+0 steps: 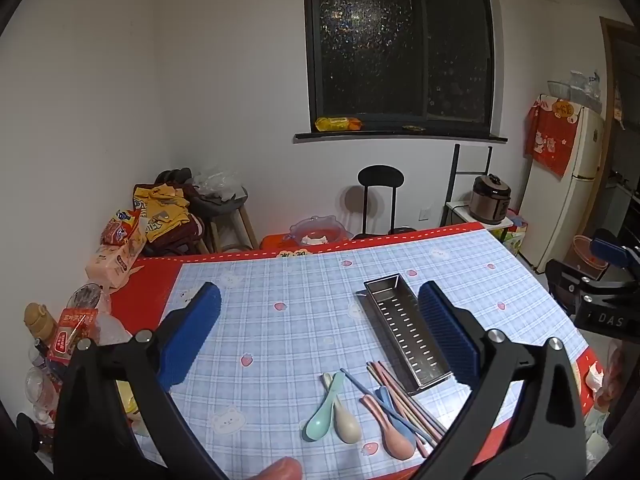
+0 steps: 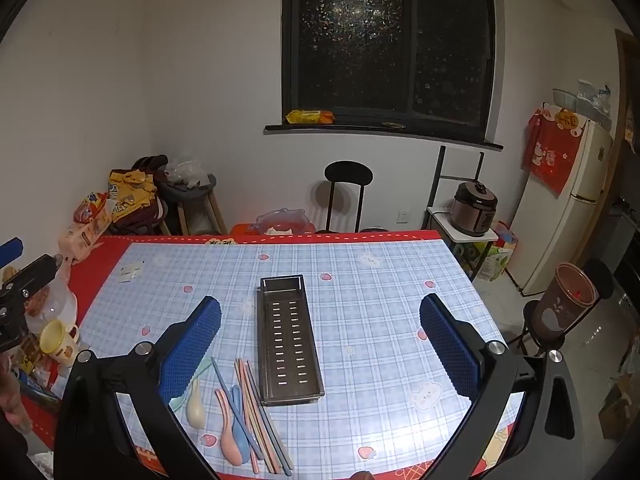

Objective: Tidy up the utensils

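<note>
Blue ribbed pads on black arms frame both wrist views, and both grippers stand spread wide with nothing between their pads. Between the fingers of the left gripper [image 1: 320,336] lie the pastel plastic utensils: a mint-green soup spoon [image 1: 325,412] and a beige soup spoon [image 1: 347,422] side by side, then a pink soup spoon [image 1: 390,434] and a light-blue soup spoon [image 1: 400,420], with a loose bundle of pastel chopsticks [image 1: 404,396] lying across and beside them. A fingertip [image 1: 280,470] shows at the bottom edge of that view.

Just beyond the chopsticks, touching or nearly touching their far ends, sits the rectangular stainless-steel drainer tray with slotted bottom [image 1: 404,332]; it holds nothing. In the right wrist view the right gripper [image 2: 320,344] hovers over this tray [image 2: 290,340], which runs lengthwise away from the camera, with the spoons and chopsticks [image 2: 260,412] at its left side near the table's front edge.

Everything rests on a blue-checked tablecloth with strawberry prints and a red border [image 2: 380,320]. A yellow mug [image 2: 60,342] stands among clutter on the table's left edge.
</note>
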`<state>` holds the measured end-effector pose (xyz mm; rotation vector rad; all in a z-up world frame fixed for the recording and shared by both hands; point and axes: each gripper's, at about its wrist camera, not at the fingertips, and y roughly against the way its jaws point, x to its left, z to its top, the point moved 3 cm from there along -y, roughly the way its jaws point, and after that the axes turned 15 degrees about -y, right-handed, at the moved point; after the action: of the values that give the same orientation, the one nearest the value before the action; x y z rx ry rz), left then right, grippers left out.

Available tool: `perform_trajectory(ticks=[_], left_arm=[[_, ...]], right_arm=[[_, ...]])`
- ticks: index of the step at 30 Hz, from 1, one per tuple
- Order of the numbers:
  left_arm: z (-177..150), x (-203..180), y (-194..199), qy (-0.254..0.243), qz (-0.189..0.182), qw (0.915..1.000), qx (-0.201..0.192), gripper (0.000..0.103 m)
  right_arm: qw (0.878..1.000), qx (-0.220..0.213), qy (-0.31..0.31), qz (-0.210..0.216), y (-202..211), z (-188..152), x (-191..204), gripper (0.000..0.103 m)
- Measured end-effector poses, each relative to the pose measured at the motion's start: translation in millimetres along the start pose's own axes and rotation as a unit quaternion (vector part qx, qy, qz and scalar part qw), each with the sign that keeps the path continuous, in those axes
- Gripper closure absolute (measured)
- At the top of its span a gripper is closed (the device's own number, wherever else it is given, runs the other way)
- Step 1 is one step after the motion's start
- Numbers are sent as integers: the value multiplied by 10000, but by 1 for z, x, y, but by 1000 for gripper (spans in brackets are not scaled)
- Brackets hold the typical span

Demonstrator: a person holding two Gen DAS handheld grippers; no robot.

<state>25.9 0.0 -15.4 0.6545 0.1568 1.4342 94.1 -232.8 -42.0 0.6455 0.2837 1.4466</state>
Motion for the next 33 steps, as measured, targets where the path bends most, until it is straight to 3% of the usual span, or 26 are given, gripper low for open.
perform_trajectory(ticks=[33], left_arm=[[-2, 1, -1, 126, -190, 9997, 33, 6]], right_arm=[[10000, 73, -3, 5, -4, -1, -1, 5]])
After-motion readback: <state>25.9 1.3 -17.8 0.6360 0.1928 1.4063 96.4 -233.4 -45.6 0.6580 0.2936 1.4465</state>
